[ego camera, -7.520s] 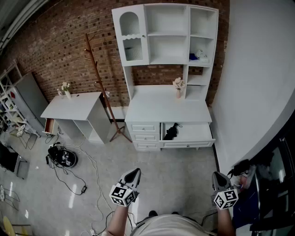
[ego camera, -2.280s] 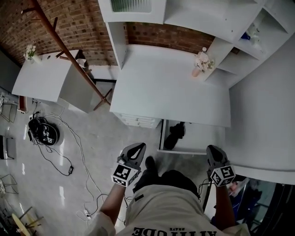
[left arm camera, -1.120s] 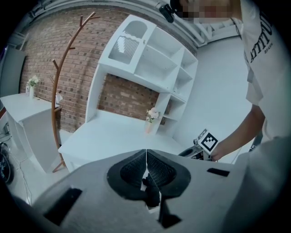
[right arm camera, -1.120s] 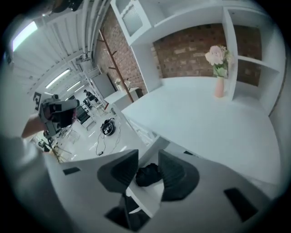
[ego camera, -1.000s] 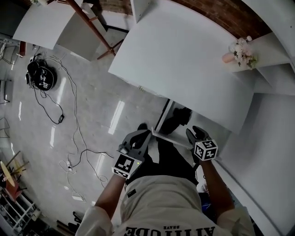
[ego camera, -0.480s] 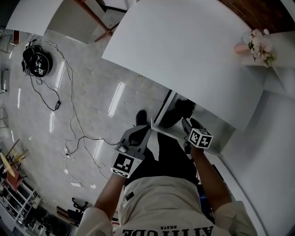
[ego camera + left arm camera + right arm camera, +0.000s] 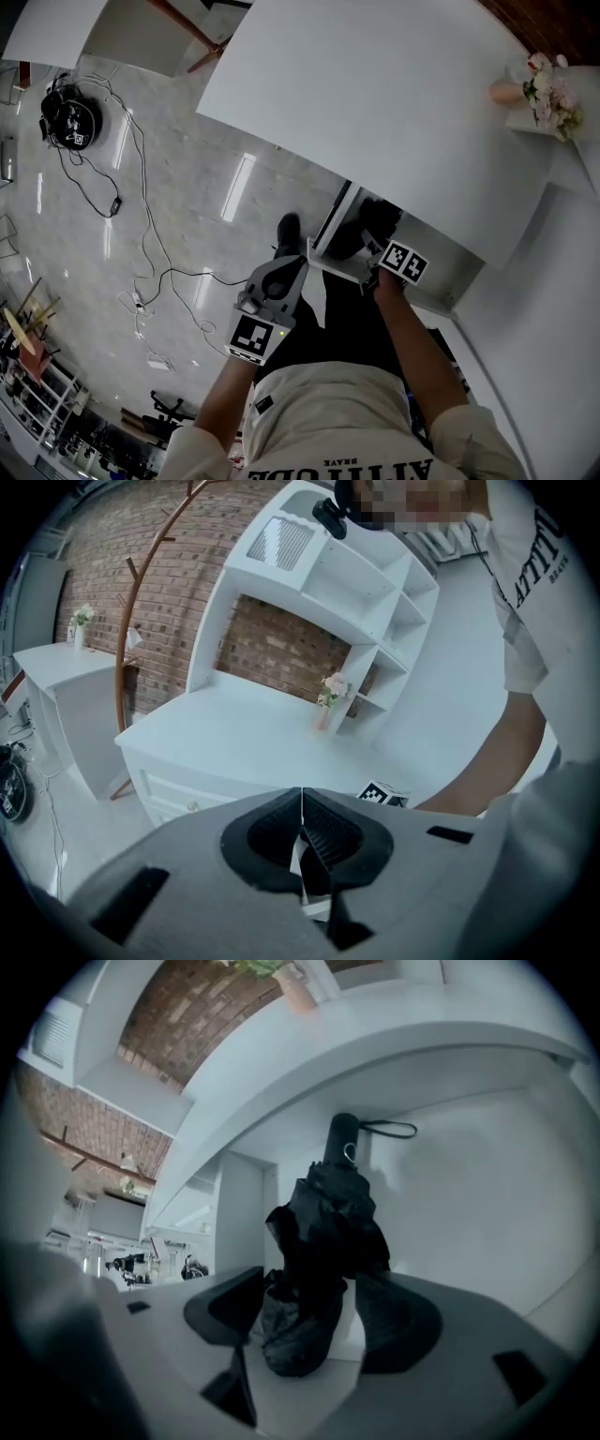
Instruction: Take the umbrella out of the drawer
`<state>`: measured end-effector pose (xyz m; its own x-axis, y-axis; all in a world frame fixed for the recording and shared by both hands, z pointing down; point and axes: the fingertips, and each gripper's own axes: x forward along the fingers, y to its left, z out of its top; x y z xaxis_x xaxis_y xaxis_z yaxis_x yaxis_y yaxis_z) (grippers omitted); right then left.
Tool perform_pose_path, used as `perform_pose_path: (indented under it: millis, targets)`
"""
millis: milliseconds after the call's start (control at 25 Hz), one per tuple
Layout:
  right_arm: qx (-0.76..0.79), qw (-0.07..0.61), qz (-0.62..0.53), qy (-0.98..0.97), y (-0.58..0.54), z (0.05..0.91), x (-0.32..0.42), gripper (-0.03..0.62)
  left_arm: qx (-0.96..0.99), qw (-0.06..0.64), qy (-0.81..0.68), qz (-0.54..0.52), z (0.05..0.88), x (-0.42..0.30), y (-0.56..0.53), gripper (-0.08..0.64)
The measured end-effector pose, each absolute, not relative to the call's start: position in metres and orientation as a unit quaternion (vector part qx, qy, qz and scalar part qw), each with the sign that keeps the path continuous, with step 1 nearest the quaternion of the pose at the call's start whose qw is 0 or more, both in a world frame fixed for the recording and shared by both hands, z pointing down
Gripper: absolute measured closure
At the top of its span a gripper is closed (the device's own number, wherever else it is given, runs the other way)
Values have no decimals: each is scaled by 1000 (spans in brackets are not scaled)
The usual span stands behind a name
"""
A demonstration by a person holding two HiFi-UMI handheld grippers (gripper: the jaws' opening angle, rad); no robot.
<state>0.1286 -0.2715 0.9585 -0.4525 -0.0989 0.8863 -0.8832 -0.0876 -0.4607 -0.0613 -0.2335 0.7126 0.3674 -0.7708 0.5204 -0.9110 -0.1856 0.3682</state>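
From your head camera, your left hand-held gripper hangs over the floor, just in front of the open drawer's corner. Your right hand-held gripper reaches down into that drawer, right at the black umbrella lying inside. The white surface above overhangs the back of the drawer, and a vase of flowers stands at its far right. Cables trail across the floor to your left.

In the left gripper view, your left hand-held gripper has its jaws pressed together with nothing between them. Past them you see the surface, the vase of flowers and a coat stand against the brick wall.

In the right gripper view, your right hand-held gripper has just been opening and its jaws now stand wide, one on either side of the folded umbrella's near end. The umbrella lies on the drawer's bottom, handle away from you, and its strap loops out from the handle.
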Motion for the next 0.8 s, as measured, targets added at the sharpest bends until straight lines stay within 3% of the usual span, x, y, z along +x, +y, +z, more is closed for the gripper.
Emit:
perform_pose_path:
  millis: [560, 800]
  targets:
    - [494, 341, 626, -499, -277, 1005, 131, 296, 760, 331, -545, 130, 748, -64, -239, 535]
    - [512, 346, 618, -486, -277, 1004, 127, 321, 760, 333, -543, 133, 747, -64, -233, 534]
